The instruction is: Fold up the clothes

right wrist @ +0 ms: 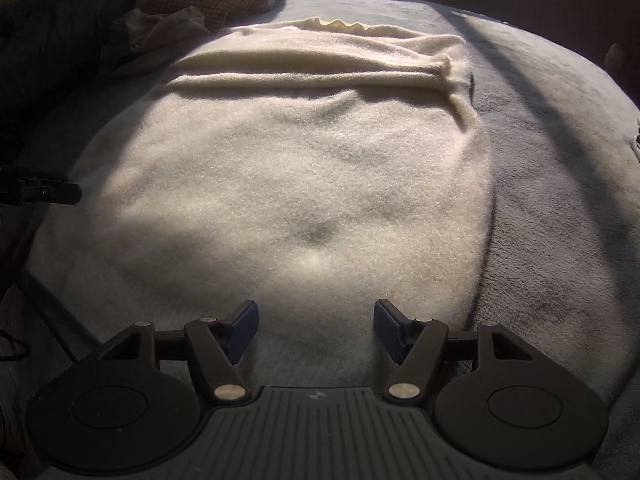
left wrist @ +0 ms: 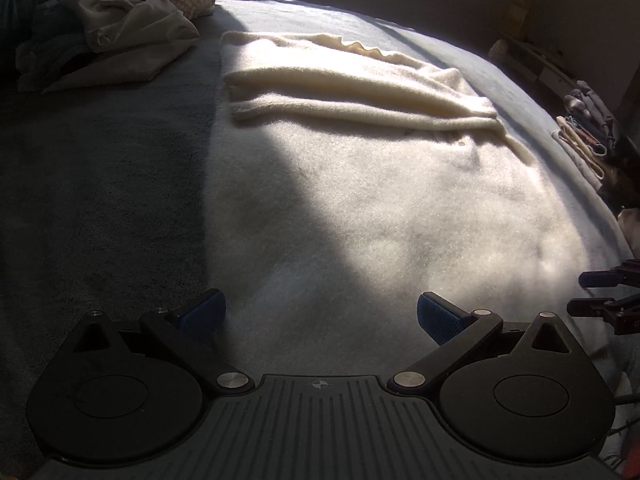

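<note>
Cream sweater [right wrist: 304, 168] flat on bedspread [right wrist: 560, 152]

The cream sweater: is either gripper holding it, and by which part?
Nothing is held. The left gripper and right gripper have open jaws above the cream sweater.

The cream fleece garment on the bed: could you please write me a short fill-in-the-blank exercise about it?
1. The fuzzy cream fleece garment lies spread on a grey ___.
2. Its far part is doubled into long ___.
3. The crumpled pile of beige clothes lies to the garment's ___ in both views.
4. Both hand-held grippers, left and right, are ___.

Answers: blanket; folds; left; open
</note>
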The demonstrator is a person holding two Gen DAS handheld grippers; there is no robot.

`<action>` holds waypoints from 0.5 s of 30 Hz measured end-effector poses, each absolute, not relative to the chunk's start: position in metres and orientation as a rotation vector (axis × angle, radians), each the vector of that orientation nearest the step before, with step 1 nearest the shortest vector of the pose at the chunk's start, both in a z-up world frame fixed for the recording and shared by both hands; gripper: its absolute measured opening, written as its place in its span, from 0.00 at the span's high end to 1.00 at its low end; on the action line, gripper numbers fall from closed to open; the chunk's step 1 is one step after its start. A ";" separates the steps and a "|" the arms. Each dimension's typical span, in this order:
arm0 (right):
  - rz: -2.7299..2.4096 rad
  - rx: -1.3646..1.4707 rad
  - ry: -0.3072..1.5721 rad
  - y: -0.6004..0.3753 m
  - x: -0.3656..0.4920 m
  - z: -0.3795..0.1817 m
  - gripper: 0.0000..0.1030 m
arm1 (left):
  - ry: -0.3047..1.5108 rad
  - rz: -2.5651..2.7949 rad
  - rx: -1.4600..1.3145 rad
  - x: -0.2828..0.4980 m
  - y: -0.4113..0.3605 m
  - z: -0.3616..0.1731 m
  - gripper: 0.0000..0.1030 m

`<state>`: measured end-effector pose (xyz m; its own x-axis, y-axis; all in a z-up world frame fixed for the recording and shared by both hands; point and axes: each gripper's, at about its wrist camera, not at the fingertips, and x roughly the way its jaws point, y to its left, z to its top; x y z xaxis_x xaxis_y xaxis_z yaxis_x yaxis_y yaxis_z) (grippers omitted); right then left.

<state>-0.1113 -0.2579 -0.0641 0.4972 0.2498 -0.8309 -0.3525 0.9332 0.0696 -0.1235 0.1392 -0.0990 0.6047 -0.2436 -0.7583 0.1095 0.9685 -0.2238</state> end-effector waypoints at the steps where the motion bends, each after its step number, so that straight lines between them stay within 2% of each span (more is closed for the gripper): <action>1: 0.346 -0.104 0.993 -0.267 -0.115 -0.064 0.38 | 0.906 -0.201 -0.166 -0.125 0.146 -0.098 0.00; 4: 0.265 -0.019 0.985 -0.297 -0.124 -0.057 0.39 | 0.931 -0.179 -0.189 -0.126 0.167 -0.098 0.00; 8: 0.168 0.228 0.980 -0.339 -0.114 -0.049 0.38 | 0.996 -0.129 -0.257 -0.120 0.191 -0.103 0.00; 12: 0.143 0.517 1.036 -0.365 -0.093 -0.064 0.39 | 1.038 -0.105 -0.418 -0.111 0.205 -0.112 0.02; 15: 0.102 0.629 1.061 -0.371 -0.083 -0.081 0.42 | 1.031 -0.110 -0.452 -0.107 0.206 -0.114 0.05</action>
<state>-0.0831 -0.3713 -0.0813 0.5011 0.3709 -0.7819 0.2154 0.8216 0.5278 -0.1072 0.2064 -0.1136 0.5175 -0.2975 -0.8023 -0.1209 0.9028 -0.4128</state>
